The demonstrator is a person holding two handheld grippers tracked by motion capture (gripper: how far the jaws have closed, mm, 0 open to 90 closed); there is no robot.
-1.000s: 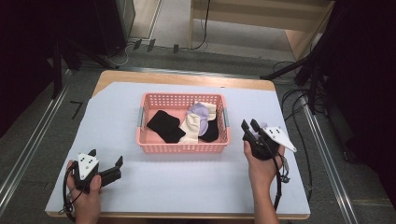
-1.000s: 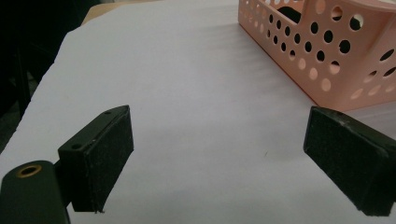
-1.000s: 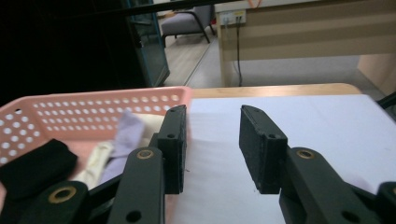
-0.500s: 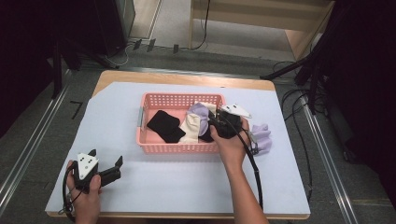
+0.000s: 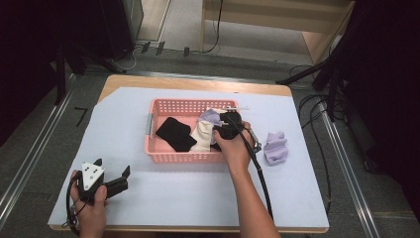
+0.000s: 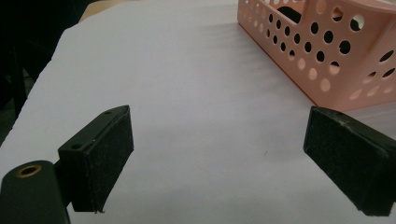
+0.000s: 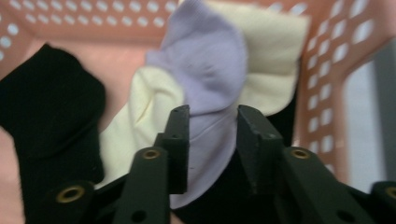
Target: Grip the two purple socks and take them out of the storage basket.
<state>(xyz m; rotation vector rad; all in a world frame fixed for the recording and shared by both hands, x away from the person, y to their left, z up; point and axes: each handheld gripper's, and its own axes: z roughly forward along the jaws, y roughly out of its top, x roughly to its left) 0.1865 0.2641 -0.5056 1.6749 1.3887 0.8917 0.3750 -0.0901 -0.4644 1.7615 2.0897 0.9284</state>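
Two grippers work the table: the left gripper rests near the front edge, jaws wide apart over bare white cover. Farther in, the right gripper reaches into the pink basket, its jaws partly open, having just widened slightly, astride the lilac sock lying on cream sock. Another lilac sock lies on the table beyond the basket's right end.

One basket, five socks (two purple)

Pink basket holds black, cream and lilac socks.
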